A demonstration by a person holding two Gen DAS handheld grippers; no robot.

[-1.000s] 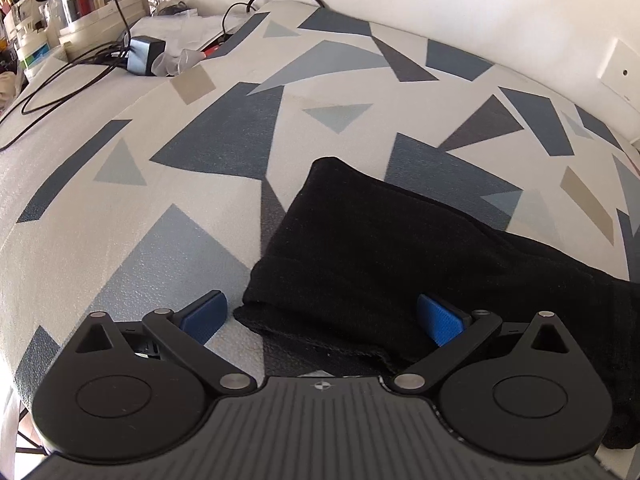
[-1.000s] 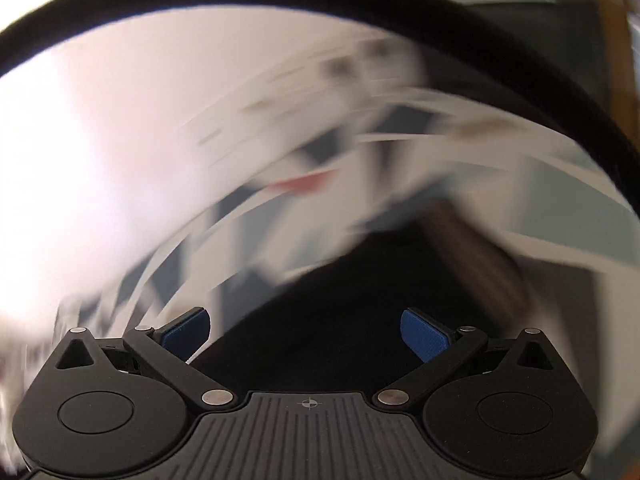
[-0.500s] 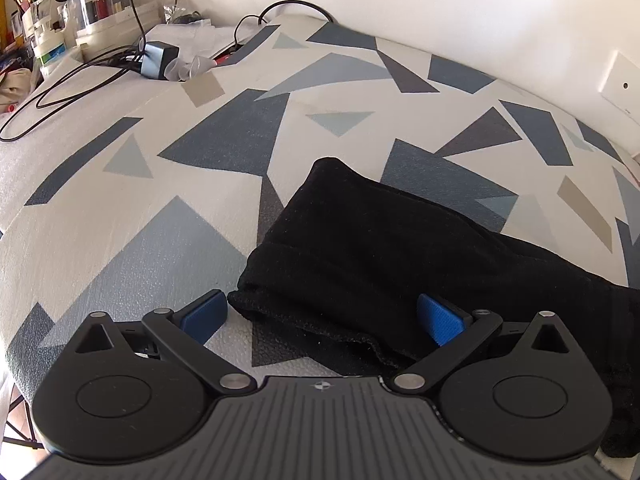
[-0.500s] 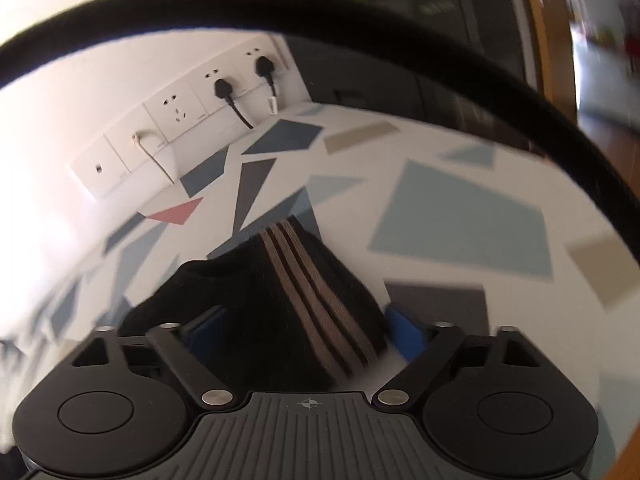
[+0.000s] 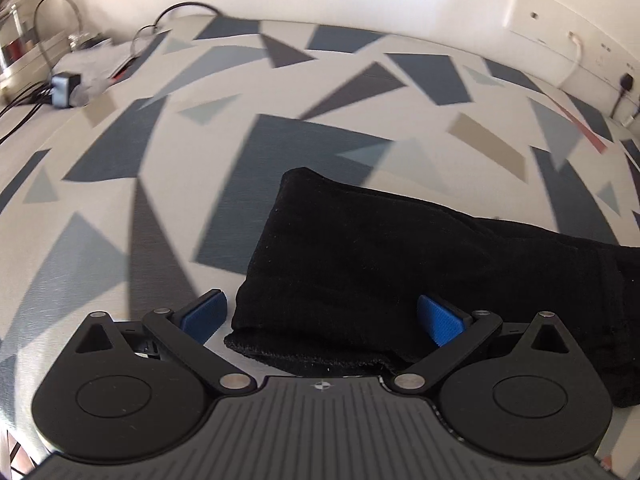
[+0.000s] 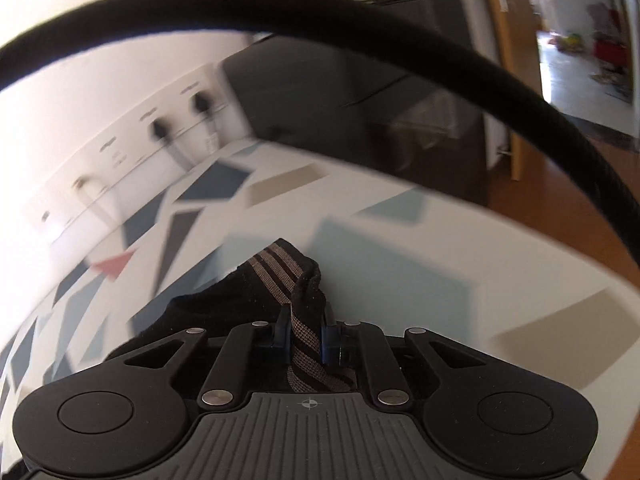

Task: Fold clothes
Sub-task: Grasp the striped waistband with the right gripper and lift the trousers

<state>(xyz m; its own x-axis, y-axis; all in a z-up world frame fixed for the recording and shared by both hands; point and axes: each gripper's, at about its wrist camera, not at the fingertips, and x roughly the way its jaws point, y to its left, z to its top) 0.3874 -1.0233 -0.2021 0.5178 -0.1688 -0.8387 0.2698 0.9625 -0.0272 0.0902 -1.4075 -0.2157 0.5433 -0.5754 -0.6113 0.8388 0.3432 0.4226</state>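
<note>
Two grippers, one black garment (image 5: 400, 264) on our patterned bedspread (image 5: 160, 168). Right gripper (image 6: 306, 338): a second ago wide and clear of the cloth, now closing on the garment's striped end (image 6: 280, 268), which bunches up between the pads. Left gripper (image 5: 320, 316): jaws spread as before, blue pads (image 5: 204, 312) either side of the plain near end, not yet pinching. We judge one end secured; the left must close before any fold.
</note>
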